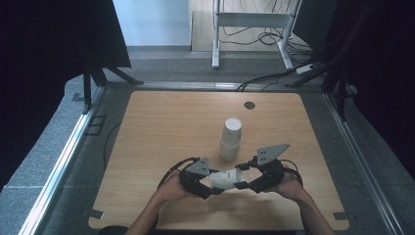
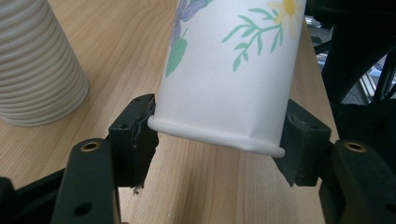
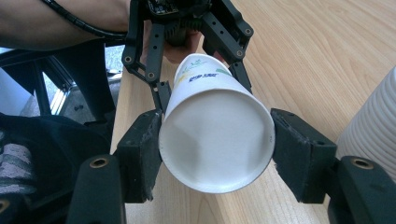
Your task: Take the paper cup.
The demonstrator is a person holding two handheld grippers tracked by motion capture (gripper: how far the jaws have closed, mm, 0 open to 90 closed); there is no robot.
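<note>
A white paper cup (image 1: 226,178) with a flower print lies on its side just above the table's front edge, held between both grippers. My left gripper (image 1: 211,182) is shut on the mouth end; its jaws press the rolled rim of the cup (image 2: 229,70) slightly out of round. My right gripper (image 1: 241,180) is shut on the base end, and the cup's recessed bottom (image 3: 215,140) faces its camera. In the right gripper view the left gripper (image 3: 203,84) and a hand sit behind the cup. A stack of upturned ribbed white cups (image 1: 230,139) stands just beyond, also seen as the stack (image 2: 37,65) and the stack (image 3: 373,135).
The wooden table (image 1: 161,127) has a round cable hole (image 1: 249,105) near its far edge. Metal rails run along both sides. A white desk frame (image 1: 215,34) and floor cables lie beyond the table.
</note>
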